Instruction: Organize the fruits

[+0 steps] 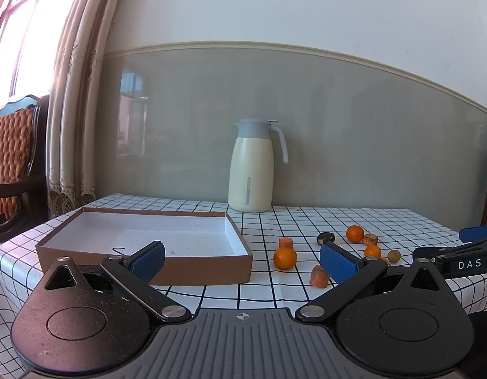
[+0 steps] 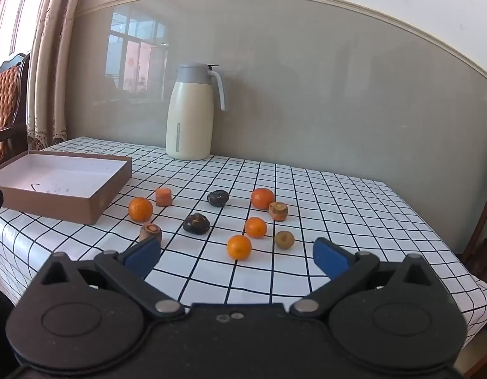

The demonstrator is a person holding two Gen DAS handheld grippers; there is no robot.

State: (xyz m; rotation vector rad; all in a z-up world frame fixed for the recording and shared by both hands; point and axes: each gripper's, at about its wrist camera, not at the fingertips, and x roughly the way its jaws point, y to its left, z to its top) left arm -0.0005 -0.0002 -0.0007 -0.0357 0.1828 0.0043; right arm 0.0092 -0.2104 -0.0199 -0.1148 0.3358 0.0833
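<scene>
Hovering above the near edge of the counter (image 2: 338, 189), the right claw (image 2: 237, 257) had its blue pads spread wide apart and held nothing. Just ahead of it, at 12 o'clock, lay the nearest orange (image 2: 239, 246), with a small brownish round fruit (image 2: 284, 239) at 1 o'clock and a second orange (image 2: 255, 227) slightly farther on. Beyond these a third orange (image 2: 262, 198) sat touching a carrot stub (image 2: 278, 211). Toward 11 o'clock were two dark shrivelled fruits (image 2: 196, 223) (image 2: 218, 198), another carrot stub (image 2: 151, 231) just beside the left pad, a fourth orange (image 2: 140, 209) and a carrot chunk (image 2: 163, 196) standing upright behind it. All produce rested on the checked cloth, none in the box.

The left claw (image 1: 243, 260) was likewise spread wide, gripping nothing. The shallow brown cardboard box (image 1: 208, 267), white inside and holding no fruit, lay at its 11 o'clock, its near wall just beyond the left pad. One orange (image 1: 285, 258) sat at 12 o'clock, just beside the box's right corner. The right claw's tip entered this view at 3 o'clock.

At the far side of the counter, against the grey wall, a cream thermos jug (image 2: 189, 112) stood upright, well apart from the fruit.
</scene>
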